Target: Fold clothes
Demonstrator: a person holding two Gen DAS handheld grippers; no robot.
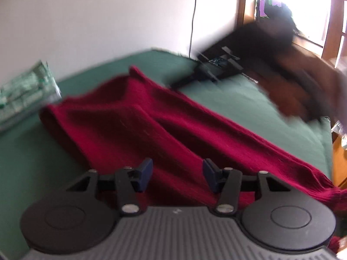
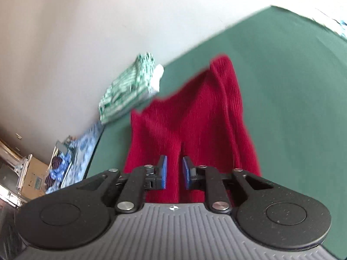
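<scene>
The red knit garment (image 2: 190,117) lies lengthwise on the green bed (image 2: 292,86) straight ahead of the right tongs (image 2: 174,172), clenched on its near fold, beside the released left tongs (image 1: 177,176).

We look close along each gripper's fingers, tilted, down onto the red knit garment (image 1: 138,125) (image 2: 190,117), which both views share
</scene>
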